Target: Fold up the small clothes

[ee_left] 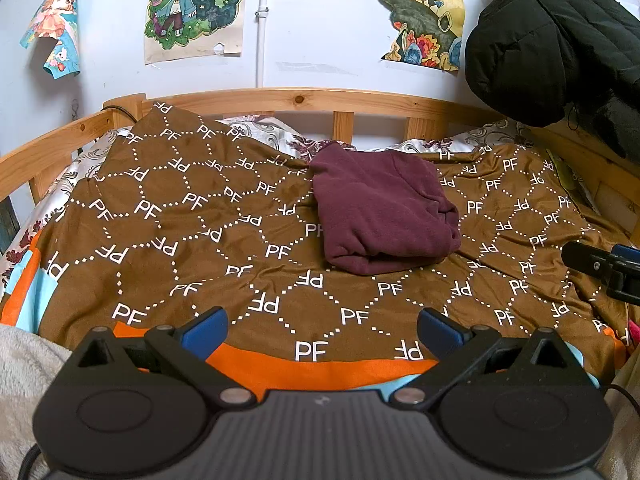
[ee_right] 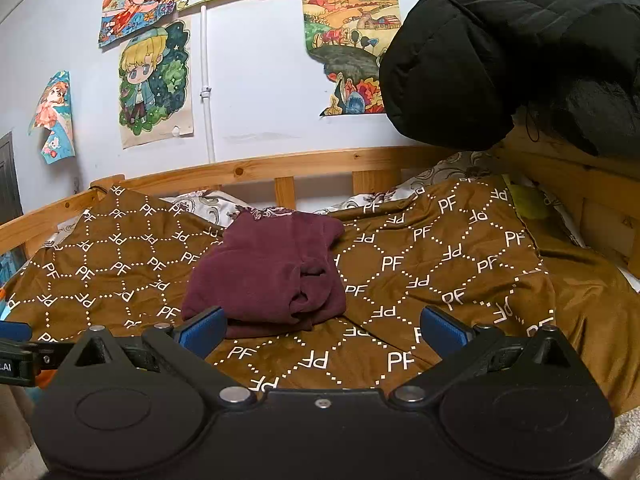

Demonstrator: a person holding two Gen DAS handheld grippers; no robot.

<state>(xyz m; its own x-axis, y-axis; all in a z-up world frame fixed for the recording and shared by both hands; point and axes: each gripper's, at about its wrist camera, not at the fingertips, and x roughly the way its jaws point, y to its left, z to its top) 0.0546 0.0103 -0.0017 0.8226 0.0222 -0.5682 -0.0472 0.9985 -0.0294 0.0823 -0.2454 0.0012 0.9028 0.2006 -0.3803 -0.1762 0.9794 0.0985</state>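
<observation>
A maroon garment (ee_left: 384, 208) lies folded in a compact bundle on the brown "PF" patterned blanket (ee_left: 180, 216), toward the back middle of the bed. It also shows in the right wrist view (ee_right: 268, 276). My left gripper (ee_left: 322, 330) is open and empty, held back over the blanket's near orange edge, well short of the garment. My right gripper (ee_right: 322, 330) is open and empty, just in front of the garment's near edge. The right gripper's tip shows at the right edge of the left wrist view (ee_left: 608, 268).
A wooden bed rail (ee_left: 304, 100) runs along the back and sides. A black padded jacket (ee_left: 560, 40) hangs at the right over the rail. Drawings (ee_left: 196, 8) hang on the white wall. A pale fleece (ee_left: 20, 364) lies at the near left.
</observation>
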